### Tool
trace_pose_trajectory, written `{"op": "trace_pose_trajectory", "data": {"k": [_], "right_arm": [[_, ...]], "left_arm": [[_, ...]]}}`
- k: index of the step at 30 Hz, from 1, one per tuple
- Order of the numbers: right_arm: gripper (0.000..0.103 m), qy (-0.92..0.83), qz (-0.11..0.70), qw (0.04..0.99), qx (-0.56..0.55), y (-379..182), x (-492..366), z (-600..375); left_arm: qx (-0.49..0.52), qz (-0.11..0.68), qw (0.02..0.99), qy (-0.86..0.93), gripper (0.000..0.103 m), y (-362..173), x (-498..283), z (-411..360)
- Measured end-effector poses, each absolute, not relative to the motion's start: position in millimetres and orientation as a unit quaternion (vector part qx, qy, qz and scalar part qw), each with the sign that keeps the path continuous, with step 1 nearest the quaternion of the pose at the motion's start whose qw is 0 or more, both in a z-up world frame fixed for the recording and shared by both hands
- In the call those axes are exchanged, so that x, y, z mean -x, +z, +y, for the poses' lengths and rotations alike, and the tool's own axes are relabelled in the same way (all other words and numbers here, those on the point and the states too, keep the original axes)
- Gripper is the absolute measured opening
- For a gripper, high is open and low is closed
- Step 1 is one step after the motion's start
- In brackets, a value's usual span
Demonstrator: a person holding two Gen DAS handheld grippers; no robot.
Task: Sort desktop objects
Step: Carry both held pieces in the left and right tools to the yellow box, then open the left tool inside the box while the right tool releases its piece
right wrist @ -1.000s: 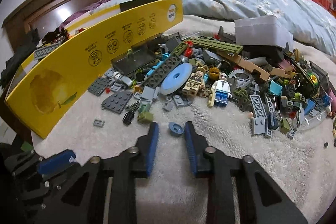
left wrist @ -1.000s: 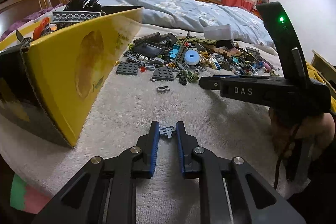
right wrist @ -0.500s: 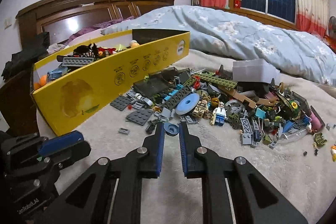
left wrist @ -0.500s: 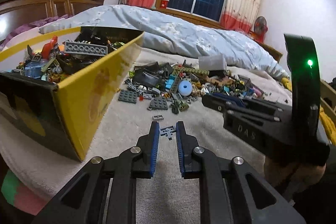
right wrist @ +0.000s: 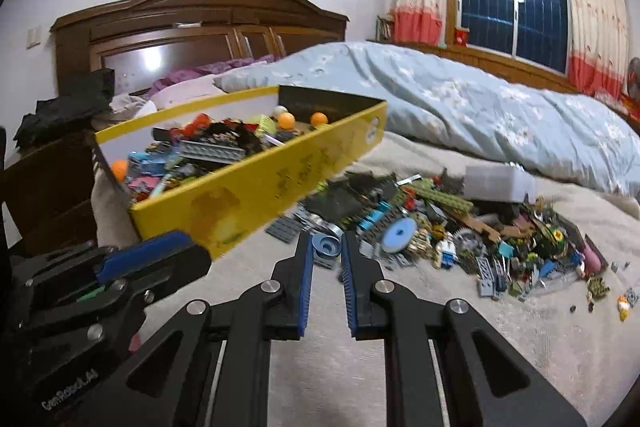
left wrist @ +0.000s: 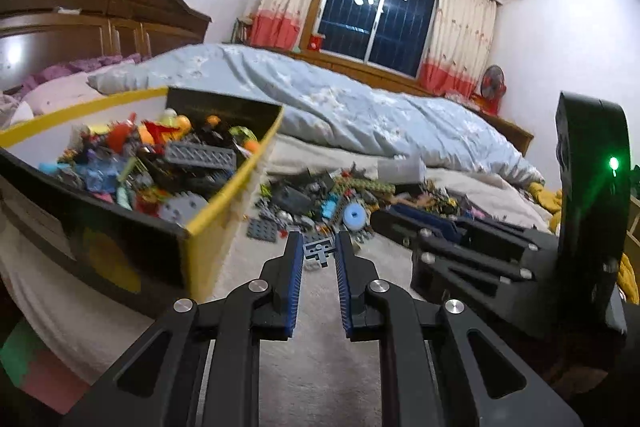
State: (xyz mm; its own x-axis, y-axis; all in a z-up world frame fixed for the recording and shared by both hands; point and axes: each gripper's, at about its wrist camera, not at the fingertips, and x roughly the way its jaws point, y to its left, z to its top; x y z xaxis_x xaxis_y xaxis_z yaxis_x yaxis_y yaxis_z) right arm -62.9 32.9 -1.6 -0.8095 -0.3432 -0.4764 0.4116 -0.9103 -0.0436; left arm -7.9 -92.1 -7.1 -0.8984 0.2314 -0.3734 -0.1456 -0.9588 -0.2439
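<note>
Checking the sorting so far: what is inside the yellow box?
The yellow box holds mixed toy bricks, a long grey plate and orange balls. Its floor and lower layers are covered.

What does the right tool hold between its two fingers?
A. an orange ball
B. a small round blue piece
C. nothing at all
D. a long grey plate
B: in the right wrist view, the right tool is closed on a small round blue piece, held clear of the brick pile on the bed.
</note>
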Motion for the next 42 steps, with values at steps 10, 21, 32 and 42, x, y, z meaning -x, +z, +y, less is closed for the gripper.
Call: {"op": "trace_pose_trajectory", "data": {"k": [10, 21, 32, 42], "right_arm": [[0.013, -0.957, 0.104, 0.215, -0.165, 22.2, 32.8, -6.8], [0.014, -0.944, 0.087, 0.276, -0.158, 26.9, 46.8, -61.6], [0.015, -0.918, 0.081, 0.323, -0.213, -1.8, 97.6, -84.0], [0.015, -0.923, 0.082, 0.315, -0.207, -7.3, 97.5, -83.3]], "left_arm": [[0.166, -0.094, 0.045, 0.981, 0.017, 7.9, -4.5, -119.4], [0.138, -0.094, -0.041, 0.985, 0.017, 11.4, -10.3, -170.4], [0.188, -0.067, -0.072, 0.977, 0.016, 0.8, 34.5, -184.4], [0.183, -0.065, -0.087, 0.977, 0.016, -4.4, 36.0, -183.3]]}}
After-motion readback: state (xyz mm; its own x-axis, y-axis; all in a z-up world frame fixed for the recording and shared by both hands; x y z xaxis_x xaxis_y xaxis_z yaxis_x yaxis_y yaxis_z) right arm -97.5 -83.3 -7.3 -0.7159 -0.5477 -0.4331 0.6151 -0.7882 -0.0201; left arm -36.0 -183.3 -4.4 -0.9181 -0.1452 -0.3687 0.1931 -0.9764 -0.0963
